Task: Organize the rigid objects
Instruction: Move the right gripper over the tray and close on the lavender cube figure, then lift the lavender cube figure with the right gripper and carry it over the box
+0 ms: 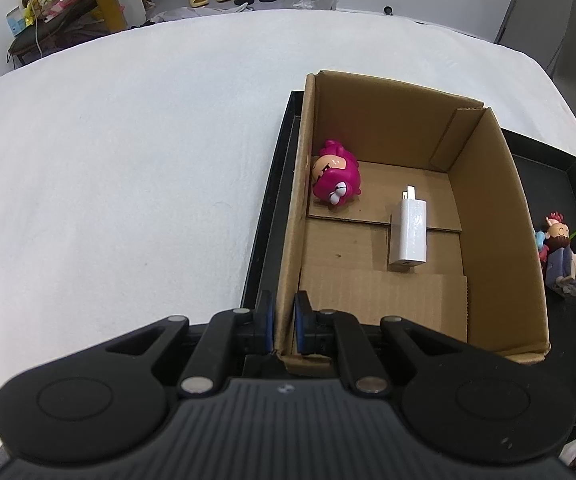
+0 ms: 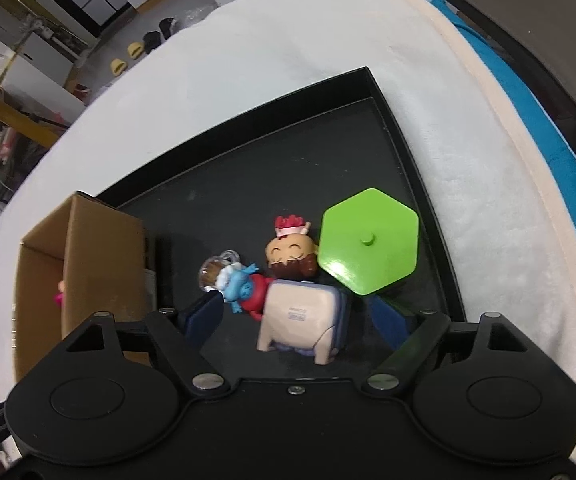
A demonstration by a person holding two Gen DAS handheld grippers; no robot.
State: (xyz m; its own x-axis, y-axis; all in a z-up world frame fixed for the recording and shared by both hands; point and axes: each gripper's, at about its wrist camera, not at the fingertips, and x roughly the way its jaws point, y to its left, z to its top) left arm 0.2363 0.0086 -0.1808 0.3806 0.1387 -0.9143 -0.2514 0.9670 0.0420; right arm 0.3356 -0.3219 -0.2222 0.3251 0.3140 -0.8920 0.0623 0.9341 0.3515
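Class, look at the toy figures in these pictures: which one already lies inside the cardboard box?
The pink figure, lying by the cardboard box's left wall near the white charger. The crowned figure and the blue figure are on the black tray.

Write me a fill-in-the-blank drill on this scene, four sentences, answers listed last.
1. The pink toy lies inside the ____ box.
2. Beside it in that box lies a white ____.
3. The left tongs are shut on the box's ____.
4. The hexagonal piece on the black tray is coloured ____.

Answers: cardboard; charger; wall; green
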